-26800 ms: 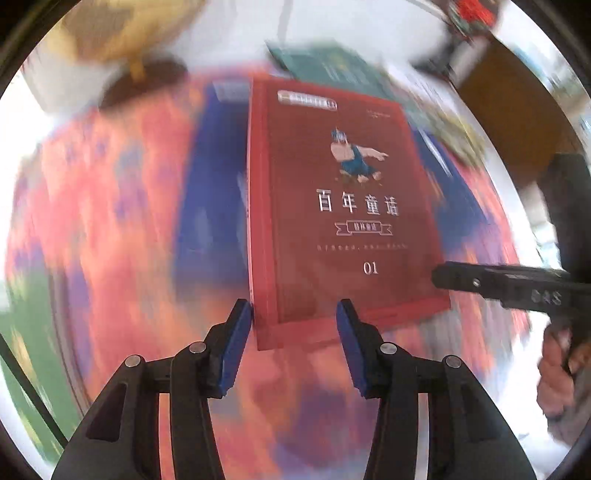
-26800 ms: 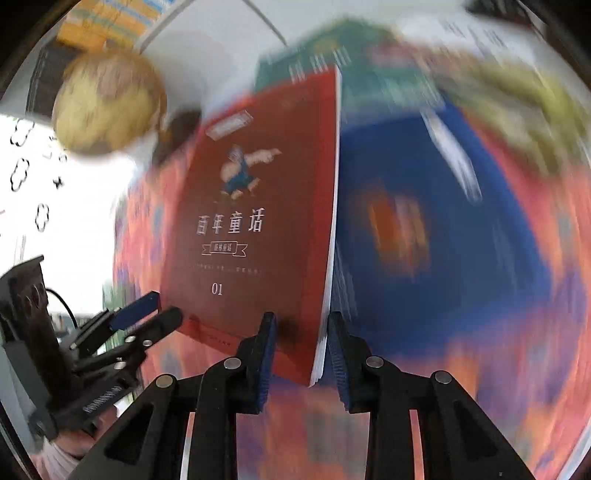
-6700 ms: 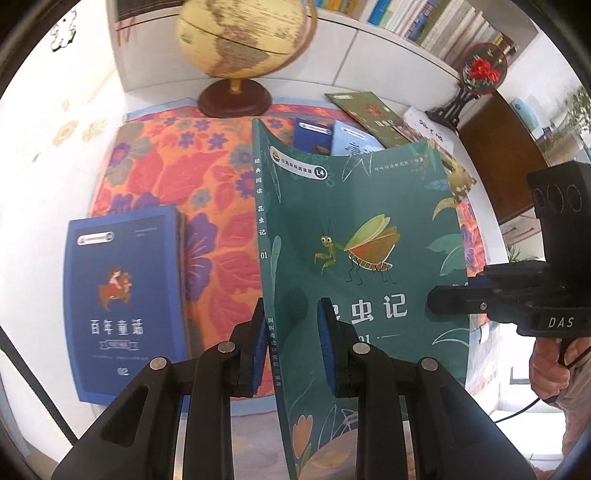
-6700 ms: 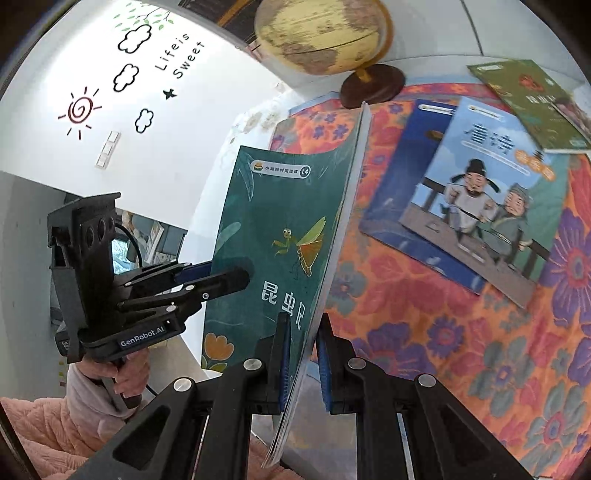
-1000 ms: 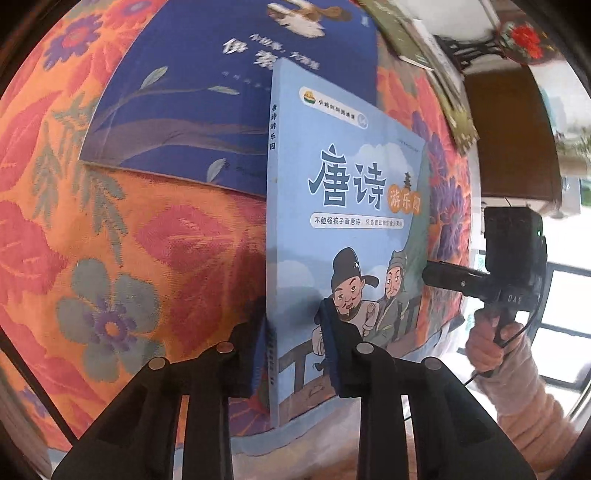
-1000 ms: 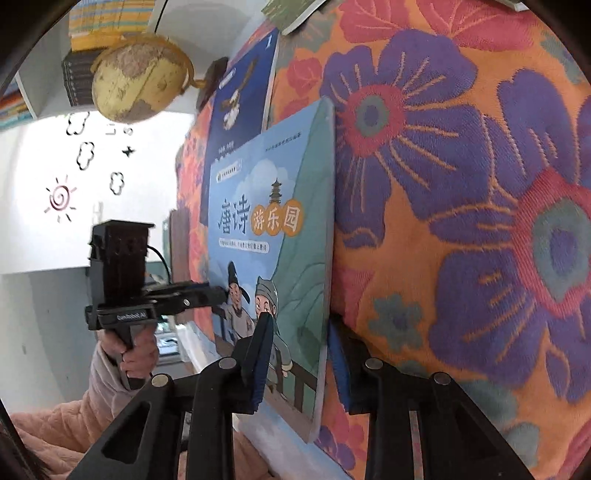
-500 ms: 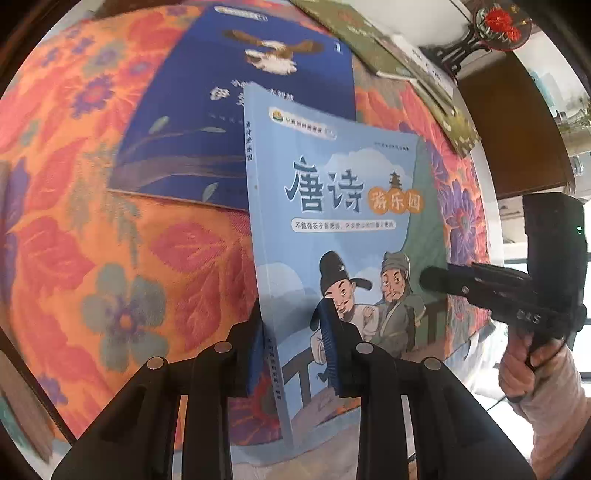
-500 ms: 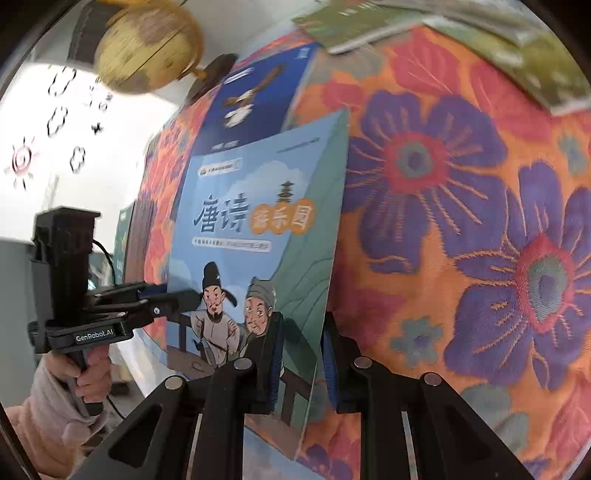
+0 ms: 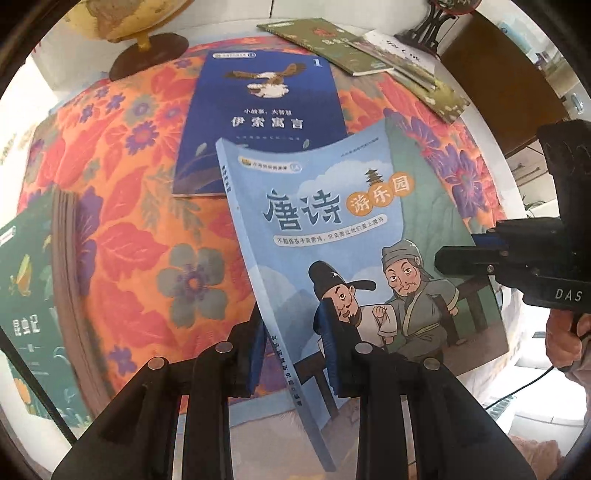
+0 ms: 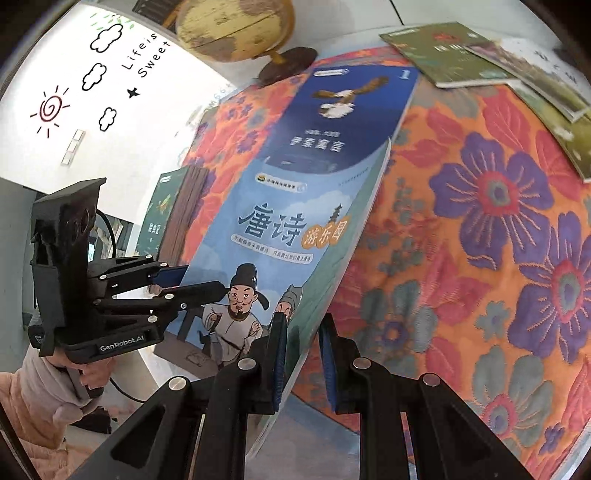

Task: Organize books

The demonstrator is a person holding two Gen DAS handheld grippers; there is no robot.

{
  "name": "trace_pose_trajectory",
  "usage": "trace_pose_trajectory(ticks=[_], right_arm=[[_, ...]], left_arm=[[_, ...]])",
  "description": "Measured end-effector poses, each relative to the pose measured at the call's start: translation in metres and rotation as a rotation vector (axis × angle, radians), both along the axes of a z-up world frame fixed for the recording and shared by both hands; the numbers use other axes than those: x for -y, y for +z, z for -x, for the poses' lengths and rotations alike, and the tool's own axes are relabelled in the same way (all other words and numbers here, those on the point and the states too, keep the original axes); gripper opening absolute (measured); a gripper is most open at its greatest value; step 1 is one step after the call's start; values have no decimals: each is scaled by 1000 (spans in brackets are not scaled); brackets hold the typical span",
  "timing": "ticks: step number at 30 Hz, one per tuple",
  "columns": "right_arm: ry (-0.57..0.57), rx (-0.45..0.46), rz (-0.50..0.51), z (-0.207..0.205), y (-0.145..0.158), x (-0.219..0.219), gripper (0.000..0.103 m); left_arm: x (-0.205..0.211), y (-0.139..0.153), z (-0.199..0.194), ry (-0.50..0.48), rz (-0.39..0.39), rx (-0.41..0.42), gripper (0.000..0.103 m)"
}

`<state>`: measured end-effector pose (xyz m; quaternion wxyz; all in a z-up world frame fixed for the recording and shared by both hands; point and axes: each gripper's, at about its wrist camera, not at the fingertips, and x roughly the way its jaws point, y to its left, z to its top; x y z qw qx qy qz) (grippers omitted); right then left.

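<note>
as seen from each wrist, both jaws clamped on the light-blue book (image 9: 332, 229), its cover bowed.

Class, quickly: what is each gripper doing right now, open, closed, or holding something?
Left gripper: closed on the light blue book, at its spine edge.
Right gripper: just closed on the same book's opposite edge.

Both the left gripper (image 9: 291, 347) and right gripper (image 10: 301, 354) point steeply down (fingers clamped).

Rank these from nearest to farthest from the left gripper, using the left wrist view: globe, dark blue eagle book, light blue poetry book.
1. Light blue poetry book, clamped in the left gripper.
2. Dark blue eagle book, flat behind it.
3. Globe, far back left.
</note>
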<state>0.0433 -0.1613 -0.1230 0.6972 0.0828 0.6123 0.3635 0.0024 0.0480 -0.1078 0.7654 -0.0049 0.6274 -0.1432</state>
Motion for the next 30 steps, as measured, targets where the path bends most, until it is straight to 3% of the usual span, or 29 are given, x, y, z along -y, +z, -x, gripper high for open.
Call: trace_pose_trajectory(ticks=[30], right_arm=[[-22, 125, -25, 11, 70, -54, 19]], left_arm=[[-56, 58, 9, -11, 55, 115, 24]])
